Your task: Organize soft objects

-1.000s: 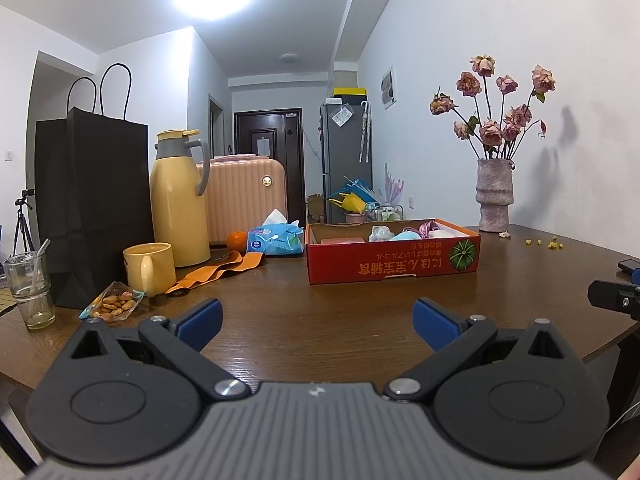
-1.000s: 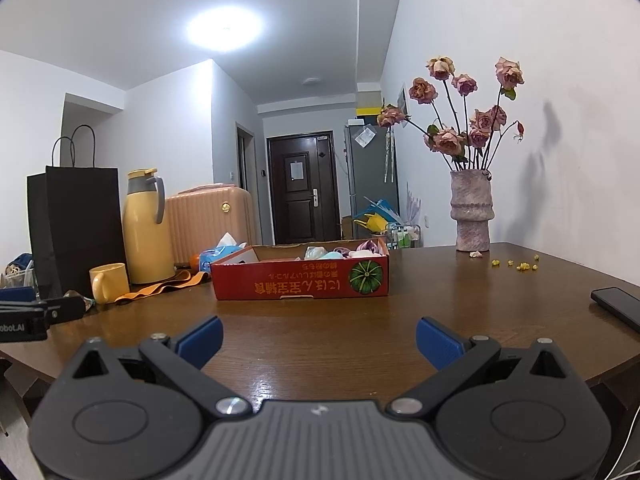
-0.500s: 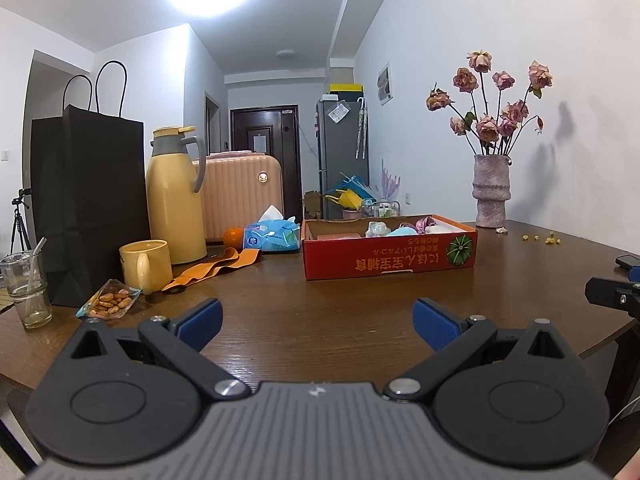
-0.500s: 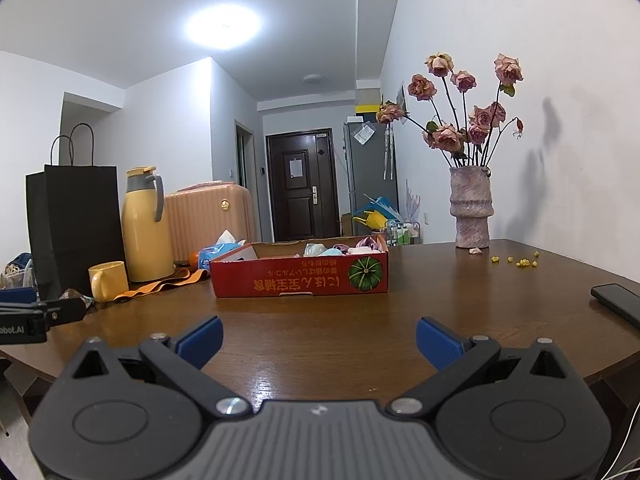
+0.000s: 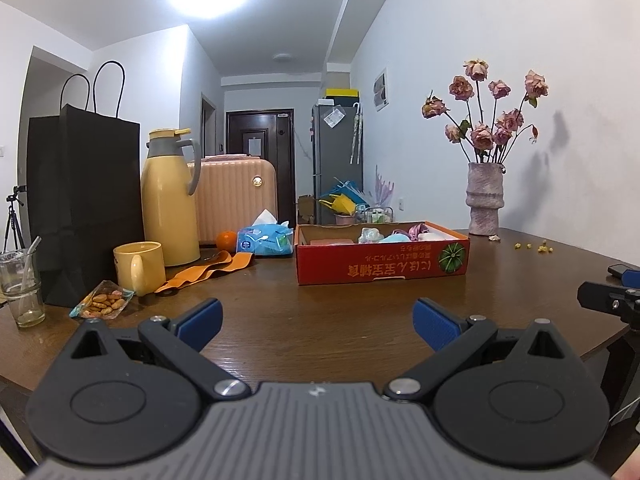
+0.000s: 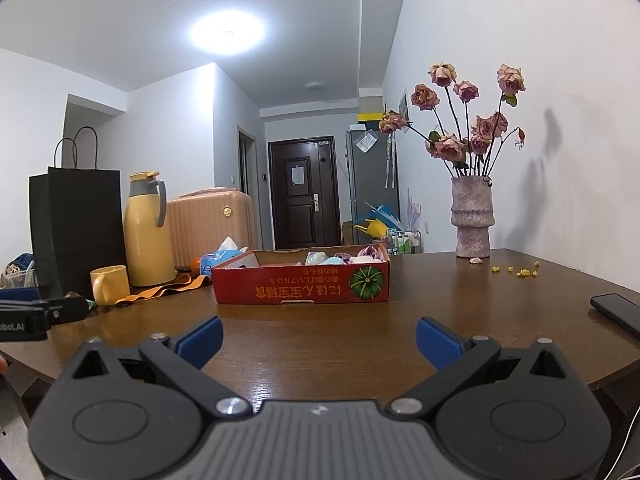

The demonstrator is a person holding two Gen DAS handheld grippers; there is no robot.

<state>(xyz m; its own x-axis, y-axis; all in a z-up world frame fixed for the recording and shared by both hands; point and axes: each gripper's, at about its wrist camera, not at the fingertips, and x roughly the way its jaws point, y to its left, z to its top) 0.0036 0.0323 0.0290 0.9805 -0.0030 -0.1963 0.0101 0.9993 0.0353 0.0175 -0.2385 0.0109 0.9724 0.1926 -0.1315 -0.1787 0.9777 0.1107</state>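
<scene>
A low red cardboard box (image 5: 382, 260) (image 6: 300, 286) stands in the middle of the brown table (image 5: 320, 320). Soft items in it, pale blue, white and purple, show just above its rim (image 5: 394, 234) (image 6: 344, 256). An orange fabric strap (image 5: 204, 270) (image 6: 160, 288) lies to the box's left, near a blue tissue pack (image 5: 264, 240) (image 6: 218, 258). My left gripper (image 5: 318, 322) hovers open over the near table edge, empty. The right gripper (image 6: 318, 340) is open too, empty, well short of the box.
At the left stand a black paper bag (image 5: 84, 200), a yellow thermos (image 5: 170, 196), a yellow mug (image 5: 140, 266), a snack packet (image 5: 102, 302), a glass (image 5: 22, 286) and an orange (image 5: 227, 239). A vase of dried roses (image 5: 484, 196) is far right; a black phone (image 6: 618, 312) lies near the right edge.
Both views have shifted only slightly; the box sits a touch further off in the left wrist view. Both grippers stay open and empty.
</scene>
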